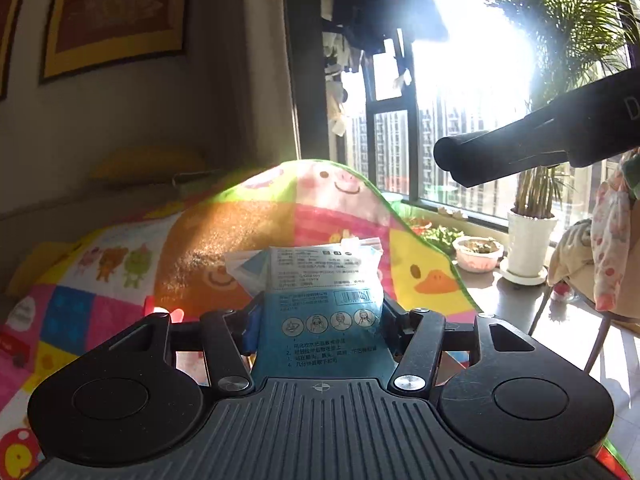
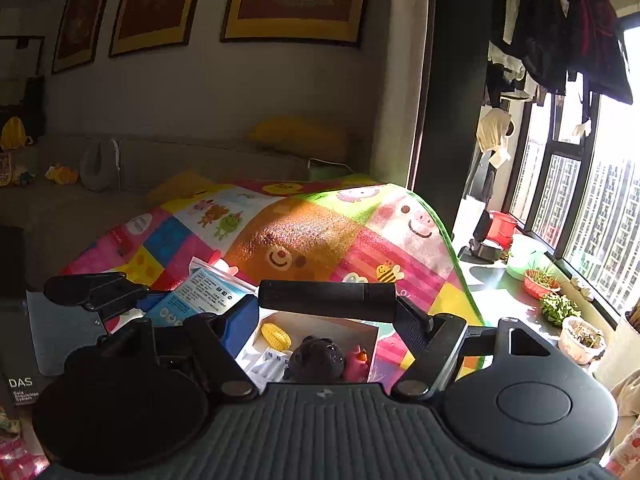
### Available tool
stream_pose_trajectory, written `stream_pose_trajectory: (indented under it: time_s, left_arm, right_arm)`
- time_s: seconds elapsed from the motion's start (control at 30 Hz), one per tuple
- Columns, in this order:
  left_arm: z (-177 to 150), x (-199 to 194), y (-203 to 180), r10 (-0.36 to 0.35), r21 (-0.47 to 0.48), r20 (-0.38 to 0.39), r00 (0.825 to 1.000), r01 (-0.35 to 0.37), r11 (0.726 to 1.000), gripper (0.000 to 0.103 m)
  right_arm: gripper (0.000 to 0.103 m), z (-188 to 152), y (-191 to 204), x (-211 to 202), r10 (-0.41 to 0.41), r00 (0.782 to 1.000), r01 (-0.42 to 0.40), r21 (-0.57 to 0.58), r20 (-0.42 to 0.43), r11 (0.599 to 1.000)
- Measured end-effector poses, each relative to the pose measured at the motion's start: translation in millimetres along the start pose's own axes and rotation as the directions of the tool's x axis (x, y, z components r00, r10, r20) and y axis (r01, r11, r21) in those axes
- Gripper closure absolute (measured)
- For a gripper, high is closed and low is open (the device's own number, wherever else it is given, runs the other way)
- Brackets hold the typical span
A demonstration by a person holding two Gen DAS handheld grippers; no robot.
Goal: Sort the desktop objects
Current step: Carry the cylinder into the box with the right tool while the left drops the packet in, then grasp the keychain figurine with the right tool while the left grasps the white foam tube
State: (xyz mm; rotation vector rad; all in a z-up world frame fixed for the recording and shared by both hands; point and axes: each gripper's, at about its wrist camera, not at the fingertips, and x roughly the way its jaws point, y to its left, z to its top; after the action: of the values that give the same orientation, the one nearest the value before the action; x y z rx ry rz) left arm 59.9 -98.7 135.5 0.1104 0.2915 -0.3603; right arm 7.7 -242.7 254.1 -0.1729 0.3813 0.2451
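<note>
My left gripper (image 1: pixel 320 312) is shut on a blue and white mask packet (image 1: pixel 320 280), held upright above the cartoon-patterned mat (image 1: pixel 200 248). The packet and left gripper also show in the right wrist view (image 2: pixel 200 296) at the left. My right gripper (image 2: pixel 326 308) is shut on a black cylinder (image 2: pixel 326 295), held crosswise between the fingers. The cylinder also shows in the left wrist view (image 1: pixel 500 156) at the upper right. Below it an open box (image 2: pixel 352 328) holds a yellow corn toy (image 2: pixel 276 336), a black toy (image 2: pixel 318 358), a pink toy (image 2: pixel 356 362) and a white packet (image 2: pixel 266 364).
The mat (image 2: pixel 304 232) covers the table. A grey sofa (image 2: pixel 140 168) with a yellow cushion (image 2: pixel 300 132) stands behind. By the window at the right are plant pots (image 2: pixel 540 280), a red bucket (image 2: pixel 502 226) and a white potted palm (image 1: pixel 530 240).
</note>
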Motion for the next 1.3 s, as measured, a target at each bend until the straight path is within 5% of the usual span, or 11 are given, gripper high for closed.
stream_pose_trajectory:
  time_s: [0.13, 0.27, 0.5, 0.6, 0.67, 0.9, 1.13, 1.3]
  left_arm:
    - [-10, 42, 15, -0.002, -0.014, -0.069, 0.998, 0.001, 1.000, 0.024]
    - [-39, 22, 43, 0.038, -0.055, -0.105, 0.994, -0.044, 0.998, 0.007]
    - [-72, 5, 72, 0.114, -0.075, -0.218, 0.969, -0.134, 0.988, 0.007]
    - [-81, -10, 77, 0.138, -0.078, -0.230, 0.963, -0.160, 0.984, 0.006]
    - [-89, -23, 84, 0.159, -0.082, -0.248, 0.956, -0.184, 0.979, 0.006]
    - [-105, -74, 135, 0.269, -0.176, -0.290, 0.918, -0.328, 0.928, 0.003]
    - [-106, -133, 185, 0.392, -0.209, -0.273, 0.878, -0.452, 0.867, 0.002]
    - [-116, -141, 199, 0.405, -0.249, -0.291, 0.866, -0.478, 0.842, 0.001]
  right_arm:
    - [0.026, 30, -4, 81, -0.016, 1.000, 0.016, 0.029, -0.014, 0.999]
    - [0.021, 26, -10, 144, 0.011, 0.995, -0.001, 0.096, -0.097, 0.995]
    - [0.022, -16, -15, 174, 0.036, 0.980, -0.006, 0.153, -0.195, 0.988]
    - [0.034, -28, -7, 176, 0.055, 0.973, -0.023, 0.143, -0.226, 0.990]
    - [0.053, -33, 2, 177, 0.072, 0.967, -0.045, 0.117, -0.245, 0.992]
    - [0.064, -44, 54, 197, 0.174, 0.938, -0.168, 0.045, -0.300, 0.985]
    - [0.065, -69, 68, 218, -0.031, 0.940, -0.017, -0.138, -0.340, 0.990]
    - [0.065, -79, 48, 210, -0.102, 0.901, 0.031, -0.173, -0.421, 0.984]
